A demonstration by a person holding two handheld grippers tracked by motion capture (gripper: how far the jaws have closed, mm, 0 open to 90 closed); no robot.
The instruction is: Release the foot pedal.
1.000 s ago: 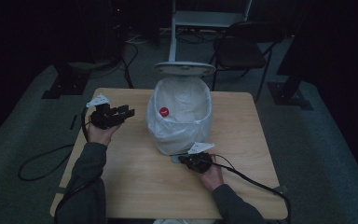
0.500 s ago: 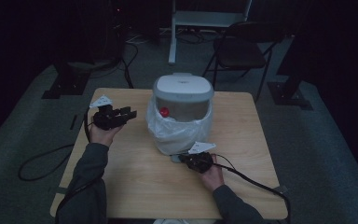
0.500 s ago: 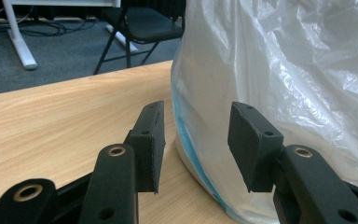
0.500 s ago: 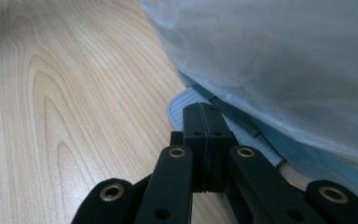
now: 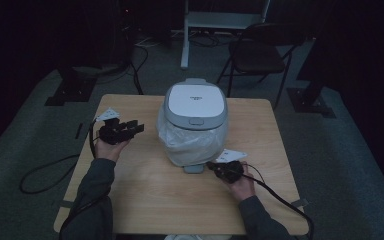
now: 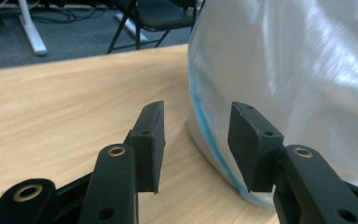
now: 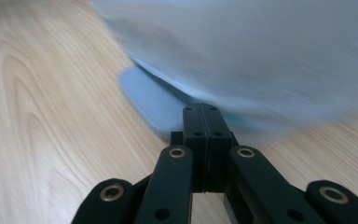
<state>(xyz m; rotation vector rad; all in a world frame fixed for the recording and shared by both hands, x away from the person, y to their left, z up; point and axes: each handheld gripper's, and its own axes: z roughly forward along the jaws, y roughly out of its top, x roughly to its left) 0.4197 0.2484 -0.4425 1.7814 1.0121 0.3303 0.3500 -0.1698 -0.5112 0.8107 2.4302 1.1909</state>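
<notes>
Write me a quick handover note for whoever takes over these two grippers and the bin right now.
Left gripper: jaws open, nothing between them, held off the left side of the bin, apart from it.
Right gripper: jaws shut on nothing, tips at the bin's front base beside the foot pedal; whether they touch it cannot be told.
Bin: mid-table, lined with a plastic bag that hangs down outside.
Done: lid is down; it stood open a second ago, showing a red thing inside.
Left: probably nothing but to pull both grippers back; check that the lid sits flush.
</notes>
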